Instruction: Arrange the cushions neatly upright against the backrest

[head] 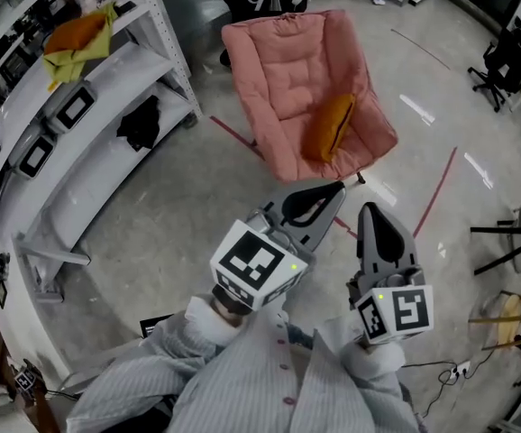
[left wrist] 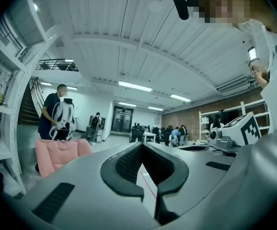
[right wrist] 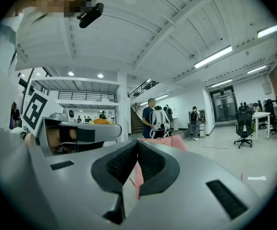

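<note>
Both tools — left gripper (head: 331, 197), right gripper (head: 372, 213) — sit pressed together, empty; unopened, they'd merely shove the orange cushion (head: 328, 126), seemingly slumped at twelve o'clock on the pink chair (head: 274, 61), over.

A white metal shelving unit (head: 98, 174) runs along the left. Its top shelf carries a crumpled orange and yellow cloth (head: 78, 39). The lower shelves hold 2 flat black-framed devices (head: 73, 106) and a crumpled black cloth (head: 141, 122). Red tape lines (head: 436, 192) cross the grey polished floor (head: 197, 206). A black office chair (head: 504, 61) stands far right. A person in a dark top (left wrist: 50, 110) holds a white backpack (left wrist: 63, 119).
</note>
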